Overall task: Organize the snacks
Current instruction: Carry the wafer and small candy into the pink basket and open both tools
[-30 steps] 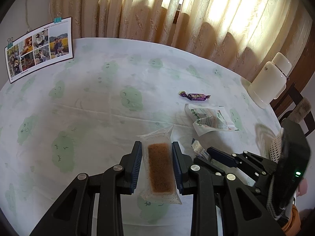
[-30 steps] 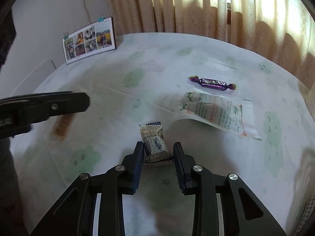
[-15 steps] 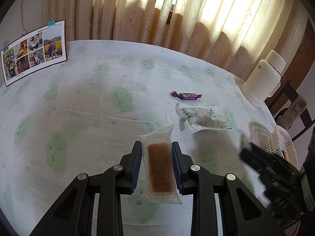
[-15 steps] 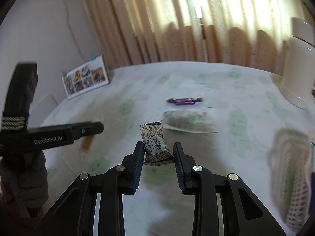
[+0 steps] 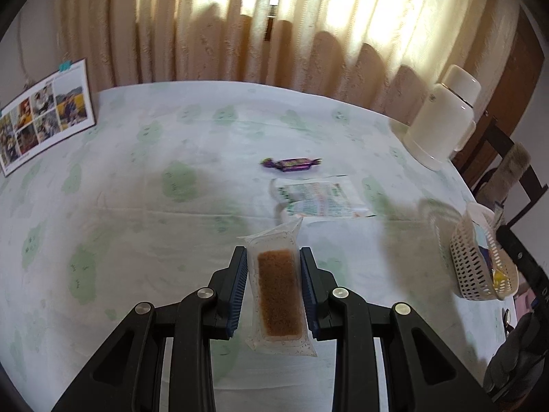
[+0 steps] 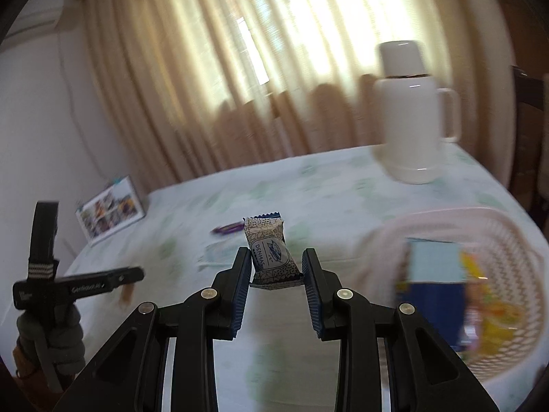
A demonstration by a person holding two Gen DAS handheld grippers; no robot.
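My left gripper (image 5: 273, 267) is shut on a clear packet with a brown bar (image 5: 278, 292) inside, held above the table. My right gripper (image 6: 274, 264) is shut on a small patterned snack packet (image 6: 269, 252) lifted off the table. A white lattice basket (image 6: 507, 240) with several snacks inside sits to the right of that gripper, and shows at the right table edge as the basket (image 5: 470, 261). A purple wrapped candy (image 5: 291, 163) and a flat green-and-white packet (image 5: 315, 199) lie on the tablecloth. The left gripper (image 6: 85, 286) shows at the left in the right wrist view.
A white thermos jug (image 5: 442, 116) stands at the far right of the table, also seen as the jug (image 6: 410, 113). A photo card (image 5: 41, 113) leans at the far left. Curtains hang behind. A dark chair (image 5: 507, 164) stands past the right table edge.
My right gripper has lifted its snack packet and swung right toward the basket, leaving the left wrist view. My left gripper, still holding the bar packet, has shifted slightly.
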